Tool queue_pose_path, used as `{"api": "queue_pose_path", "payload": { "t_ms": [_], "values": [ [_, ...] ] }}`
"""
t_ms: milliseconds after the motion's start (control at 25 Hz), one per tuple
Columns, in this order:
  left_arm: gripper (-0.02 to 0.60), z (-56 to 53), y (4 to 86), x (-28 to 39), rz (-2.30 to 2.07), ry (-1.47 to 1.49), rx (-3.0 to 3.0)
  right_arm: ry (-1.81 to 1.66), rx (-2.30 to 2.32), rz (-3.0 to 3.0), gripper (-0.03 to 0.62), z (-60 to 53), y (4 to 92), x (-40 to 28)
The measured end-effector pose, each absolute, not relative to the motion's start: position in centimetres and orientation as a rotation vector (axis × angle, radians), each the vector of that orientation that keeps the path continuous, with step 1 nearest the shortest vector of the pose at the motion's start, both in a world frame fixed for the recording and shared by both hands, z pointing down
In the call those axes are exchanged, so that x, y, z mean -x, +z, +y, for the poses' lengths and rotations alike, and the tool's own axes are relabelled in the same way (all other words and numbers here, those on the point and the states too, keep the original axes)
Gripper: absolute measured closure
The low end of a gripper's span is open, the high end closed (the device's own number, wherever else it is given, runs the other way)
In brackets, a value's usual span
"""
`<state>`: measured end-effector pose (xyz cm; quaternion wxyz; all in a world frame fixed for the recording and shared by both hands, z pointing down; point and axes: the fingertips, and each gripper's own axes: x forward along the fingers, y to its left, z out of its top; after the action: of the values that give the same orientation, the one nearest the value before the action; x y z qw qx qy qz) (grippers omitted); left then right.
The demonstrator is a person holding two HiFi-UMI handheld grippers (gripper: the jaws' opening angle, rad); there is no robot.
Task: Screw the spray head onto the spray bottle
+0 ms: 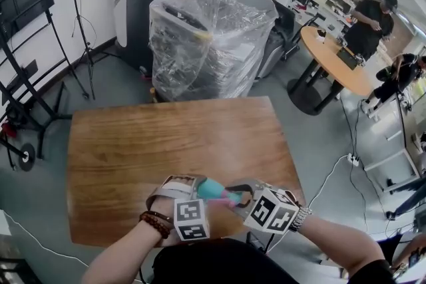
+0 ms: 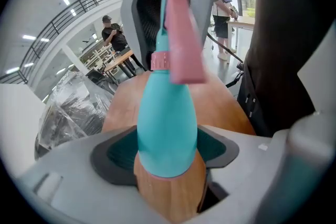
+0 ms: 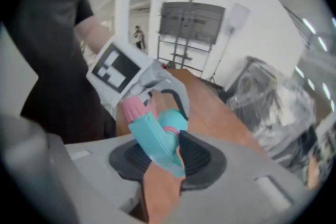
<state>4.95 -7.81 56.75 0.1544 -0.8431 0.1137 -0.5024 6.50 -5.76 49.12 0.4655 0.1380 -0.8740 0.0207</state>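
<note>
Both clenched over the table [image 1: 133, 156]: left tongs [image 2: 169, 157] on bottle [image 2: 167, 118], right tongs [image 3: 164, 159] on spray head [image 3: 151, 136].

Bright even light, fisheye-warped blurry edges.

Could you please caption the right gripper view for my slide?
Right gripper grips the spray head on the teal spray bottle held by the left gripper.

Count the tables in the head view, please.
2. The rectangular wooden table lies just below the camera; the round table stands at the upper right. More may be hidden behind the wrapped machine.
</note>
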Motion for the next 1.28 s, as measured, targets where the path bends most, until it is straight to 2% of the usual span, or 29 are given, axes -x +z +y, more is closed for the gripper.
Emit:
{"api": "queue_pose_path", "payload": {
  "t_ms": [200,400,560,680,920,1280],
  "values": [
    [0.213,-8.2,57.2,-5.1,0.403,-1.443,2.413,0.638,-0.554,-2.161,0.473,-7.1,49.7,-7.3],
    [0.213,-8.3,57.6,-5.4,0.442,-1.448,2.411,1.009,-0.693,-2.103,0.471,-7.6,50.1,-8.0],
    [0.213,-8.4,58.0,-5.8,0.467,-1.414,2.457,0.870,-0.716,-2.116,0.470,-7.8,49.8,-8.0],
    [0.212,-8.9,58.4,-5.8,0.504,-1.373,2.537,0.727,-0.758,-2.187,0.384,-8.8,48.3,-8.1],
    [0.212,-11.7,59.3,-4.5,0.727,-1.210,2.806,0.675,-0.924,-2.253,0.376,-10.3,45.5,-10.8],
    [0.209,-17.3,60.5,-4.5,1.066,-0.927,2.994,0.657,-1.008,-2.227,0.378,-9.8,46.0,-12.9]
  ]
}}
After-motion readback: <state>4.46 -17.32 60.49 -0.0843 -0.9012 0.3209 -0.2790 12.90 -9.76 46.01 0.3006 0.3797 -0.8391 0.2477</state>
